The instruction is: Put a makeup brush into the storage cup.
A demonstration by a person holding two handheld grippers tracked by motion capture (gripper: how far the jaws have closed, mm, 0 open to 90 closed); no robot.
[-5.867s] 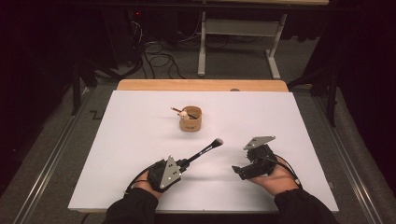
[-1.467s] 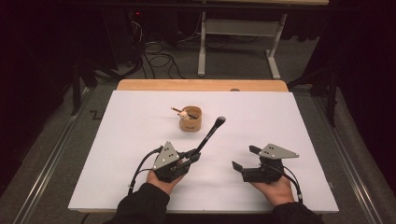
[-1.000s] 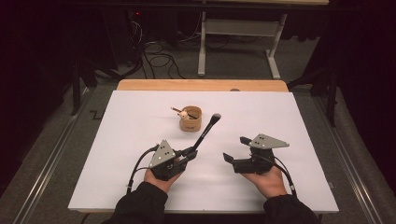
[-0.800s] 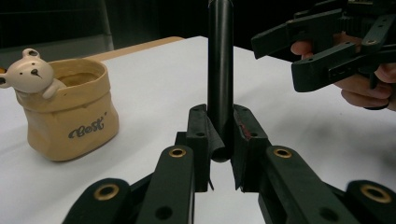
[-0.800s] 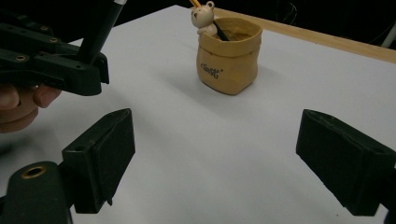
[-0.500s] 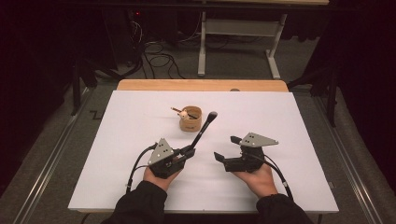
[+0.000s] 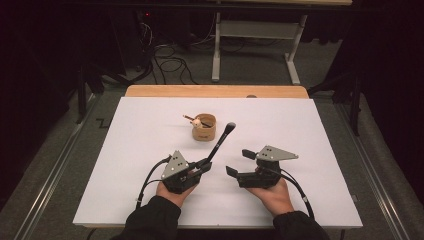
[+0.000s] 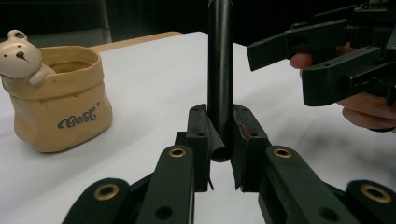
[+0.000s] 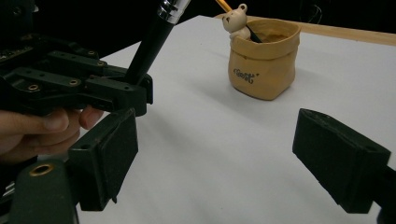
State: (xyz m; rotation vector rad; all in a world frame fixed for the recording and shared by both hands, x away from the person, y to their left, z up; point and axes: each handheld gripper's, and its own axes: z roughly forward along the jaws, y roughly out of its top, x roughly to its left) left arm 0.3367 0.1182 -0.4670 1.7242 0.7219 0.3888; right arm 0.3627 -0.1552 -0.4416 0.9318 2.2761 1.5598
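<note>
Two claws are mine, one in each hand, both low over the white bench (image 7: pixel 125 150). My left claw (image 7: pixel 204 165) is clenched on the black handle of a brush (image 7: pixel 220 143); the handle sits squeezed between its pads (image 8: pixel 198 140) and rises away from them, slanting up and forward, with the bristle end in the air past the claw's tip. My right claw (image 7: pixel 240 162) stands released, its pads (image 9: pixel 109 149) wide apart with bare bench between them, holding nothing. It sits just beside the left claw, its tips pointing toward the brush handle but apart from it. Ahead of both claws, closer to the left one, stands a small tan pot (image 7: pixel 204 128) with a little bear figure (image 8: pixel 21 53) on its rim.
</note>
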